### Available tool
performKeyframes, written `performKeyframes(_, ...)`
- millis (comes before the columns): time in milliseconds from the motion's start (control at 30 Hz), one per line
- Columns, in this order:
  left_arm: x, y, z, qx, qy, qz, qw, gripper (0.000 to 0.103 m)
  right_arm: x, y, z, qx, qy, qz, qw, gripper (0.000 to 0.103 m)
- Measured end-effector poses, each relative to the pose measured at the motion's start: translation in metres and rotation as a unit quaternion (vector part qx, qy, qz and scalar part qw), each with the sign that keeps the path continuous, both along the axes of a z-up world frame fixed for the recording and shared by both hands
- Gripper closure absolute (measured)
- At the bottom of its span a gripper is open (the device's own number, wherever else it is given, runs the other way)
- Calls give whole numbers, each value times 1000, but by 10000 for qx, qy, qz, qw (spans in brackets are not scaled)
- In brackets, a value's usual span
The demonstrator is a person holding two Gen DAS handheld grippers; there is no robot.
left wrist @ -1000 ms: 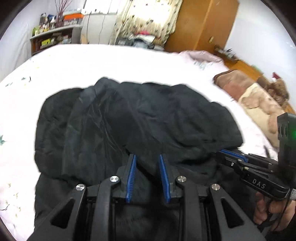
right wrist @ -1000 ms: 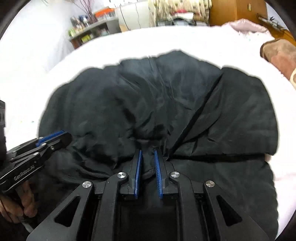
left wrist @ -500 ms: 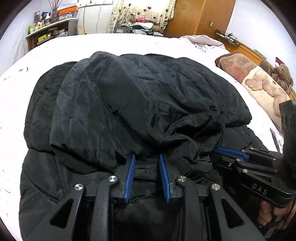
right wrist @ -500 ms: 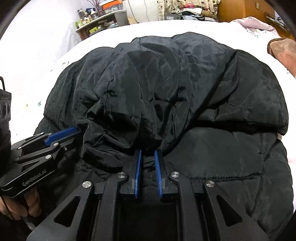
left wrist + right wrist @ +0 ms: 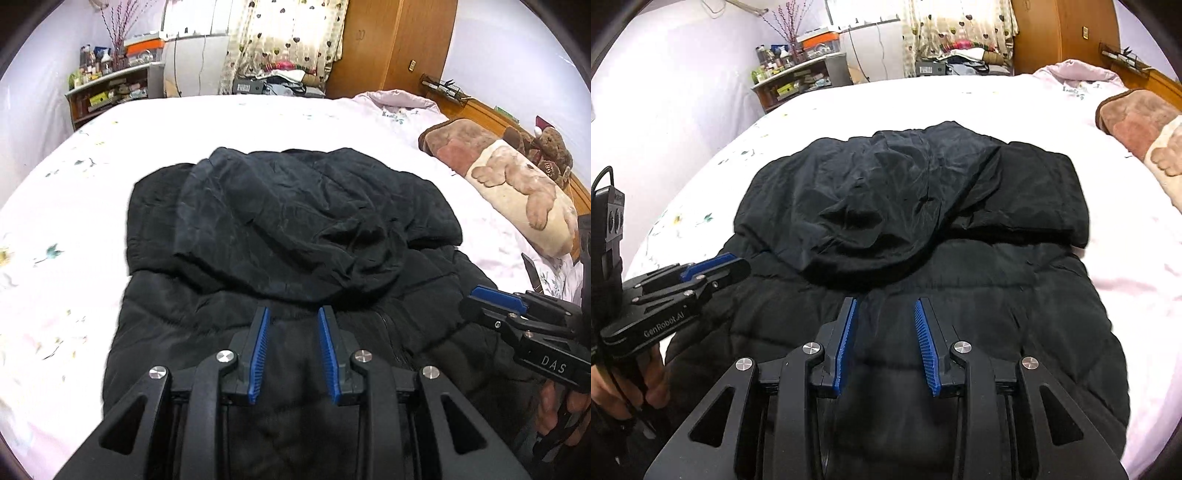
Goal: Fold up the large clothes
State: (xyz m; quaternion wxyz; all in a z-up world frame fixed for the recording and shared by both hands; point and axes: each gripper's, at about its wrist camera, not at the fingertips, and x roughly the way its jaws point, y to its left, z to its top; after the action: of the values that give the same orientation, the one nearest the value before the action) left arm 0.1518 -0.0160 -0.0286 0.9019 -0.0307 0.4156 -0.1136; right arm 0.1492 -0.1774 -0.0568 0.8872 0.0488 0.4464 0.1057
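Hood fold laid down, both tongs let go.

The black coat [image 5: 295,258] lies on the bed [image 5: 258,122], its hood [image 5: 886,206] now folded down over the body; half a second ago both tongs pinched its edge. Left tongs [image 5: 293,345] and right tongs [image 5: 886,341] now stand wide and empty above the coat. Likely this fold is done; the next may start. No containers are in play.
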Motion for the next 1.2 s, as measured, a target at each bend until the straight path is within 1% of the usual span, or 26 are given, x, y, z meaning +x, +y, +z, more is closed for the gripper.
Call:
performKeyframes(167, -32, 3, 18, 71, -94, 95, 9999, 74, -28, 2, 12, -27, -79, 16, 10000, 63)
performKeyframes(267, -52, 8, 28, 70, -131, 91, 9998, 74, -45, 2, 17, -49, -94, 27, 9999, 63)
performKeyframes(367, -69, 10, 36, 101, -192, 52, 9998, 67, -62, 2, 23, -34, -143, 0, 9999, 63)
performKeyframes(567, -98, 16, 43, 121, -245, 46, 9996, 67, -95, -1, 34, -4, -227, -85, 9997, 63)
performKeyframes(600, -102, 17, 43, 120, -254, 49, 9996, 66, -101, -1, 35, -8, -244, -92, 9997, 62)
performKeyframes(633, -107, 19, 43, 137, -264, 65, 9995, 66, -107, -2, 37, -12, -261, -94, 9996, 60)
performKeyframes(667, -111, 21, 43, 145, -267, 71, 9995, 65, -111, -2, 37, -17, -270, -98, 9996, 54)
performKeyframes(733, -118, 24, 43, 147, -266, 104, 9995, 63, -119, -5, 37, -21, -278, -117, 9995, 50)
performKeyframes(933, -132, 43, 37, 180, -238, 316, 9991, 58, -132, -18, 30, 40, -218, -305, 9993, 50)
performKeyframes(1000, -132, 50, 34, 164, -209, 429, 9987, 56, -134, -23, 29, 59, -205, -383, 9990, 50)
performKeyframes(1133, -131, 63, 28, 160, -148, 639, 9977, 55, -134, -40, 24, 88, -154, -547, 9983, 50)
performKeyframes(1200, -130, 68, 26, 162, -143, 696, 9973, 53, -133, -47, 22, 79, -133, -629, 9979, 50)
